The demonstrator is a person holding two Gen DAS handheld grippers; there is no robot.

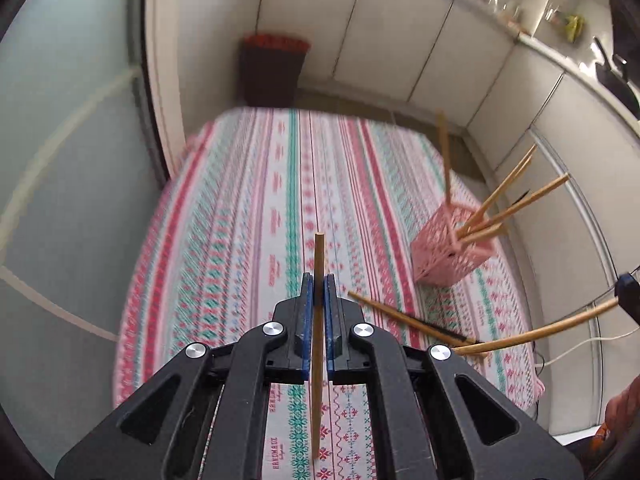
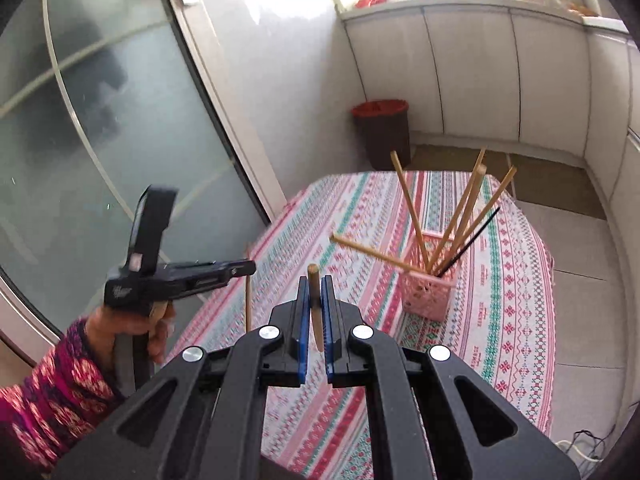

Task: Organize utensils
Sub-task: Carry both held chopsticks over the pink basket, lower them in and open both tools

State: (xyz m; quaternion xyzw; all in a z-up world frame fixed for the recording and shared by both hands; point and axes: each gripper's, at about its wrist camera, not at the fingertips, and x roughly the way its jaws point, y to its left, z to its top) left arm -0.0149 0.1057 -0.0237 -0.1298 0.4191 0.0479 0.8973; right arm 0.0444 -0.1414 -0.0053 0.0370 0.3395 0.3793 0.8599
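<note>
My left gripper (image 1: 319,286) is shut on a wooden chopstick (image 1: 319,256) and holds it upright above the striped tablecloth (image 1: 248,220). My right gripper (image 2: 317,286) is shut on another wooden chopstick (image 2: 314,276). A pink perforated holder (image 2: 430,290) stands on the table with several wooden chopsticks (image 2: 464,208) and a black one (image 2: 476,236) leaning in it. In the left wrist view the holder (image 1: 452,248) is to the right, and a chopstick (image 1: 536,332) reaches in from the right over two lying ones (image 1: 400,316). The left gripper (image 2: 240,268) shows at left in the right wrist view.
A dark bin with a red liner (image 2: 384,132) stands on the floor beyond the table. White cabinets (image 2: 472,72) line the back and right. A frosted glass door (image 2: 100,120) is at the left. A white cable (image 1: 576,348) hangs off the table's right side.
</note>
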